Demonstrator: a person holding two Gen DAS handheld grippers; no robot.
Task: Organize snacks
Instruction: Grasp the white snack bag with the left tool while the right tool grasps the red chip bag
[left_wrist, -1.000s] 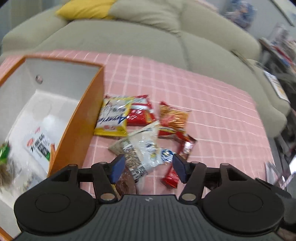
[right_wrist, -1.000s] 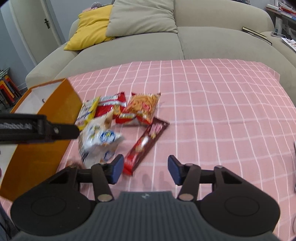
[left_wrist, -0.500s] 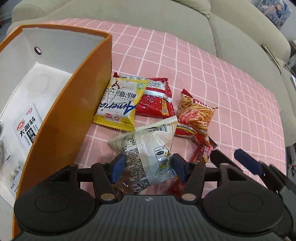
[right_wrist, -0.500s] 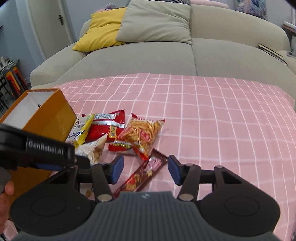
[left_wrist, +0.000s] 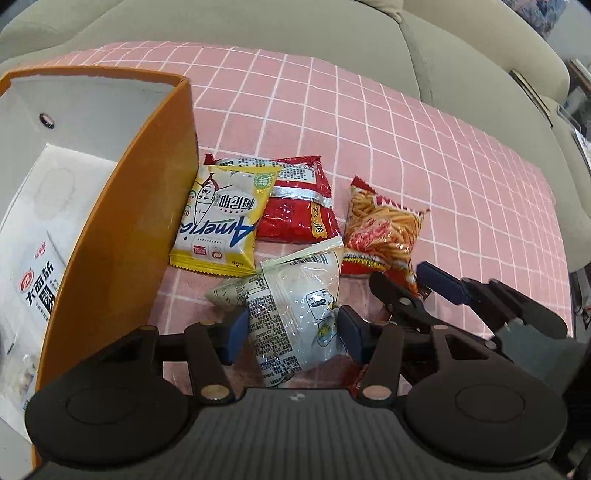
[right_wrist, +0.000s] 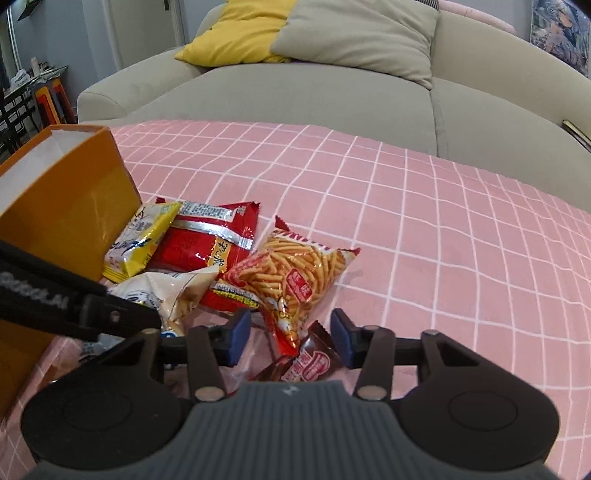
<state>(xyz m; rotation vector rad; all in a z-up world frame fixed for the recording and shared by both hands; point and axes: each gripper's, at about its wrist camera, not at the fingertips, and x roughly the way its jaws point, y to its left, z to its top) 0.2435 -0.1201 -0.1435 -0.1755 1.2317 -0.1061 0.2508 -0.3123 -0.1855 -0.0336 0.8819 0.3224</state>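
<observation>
1. Left gripper is down over the clear bag, jaws spread with one blue pad on each side of it. I can't tell whether the pads touch the film, but nothing is pinched yet.
2. Right gripper hangs low over the brown bar, jaws spread wide. The bar's end and the tail of the fries bag lie between the pads, neither one gripped.
3. The orange box stands at nine o'clock from the pile, open on top, with a white packet already inside. That looks like the drop spot, which would explain the pile sitting hard against its wall.
4. The yellow bag leans on that wall and overlaps the red bag. The clear bag lies at six o'clock of those two and looks the easiest to lift out.
5. Edges: the box wall is tall, so the bag has to go up before it swings toward nine o'clock.
6. Room: the pink cloth is bare from twelve round to three o'clock. The two tools crowd each other at the near side, so I'd guess one should wait.
</observation>
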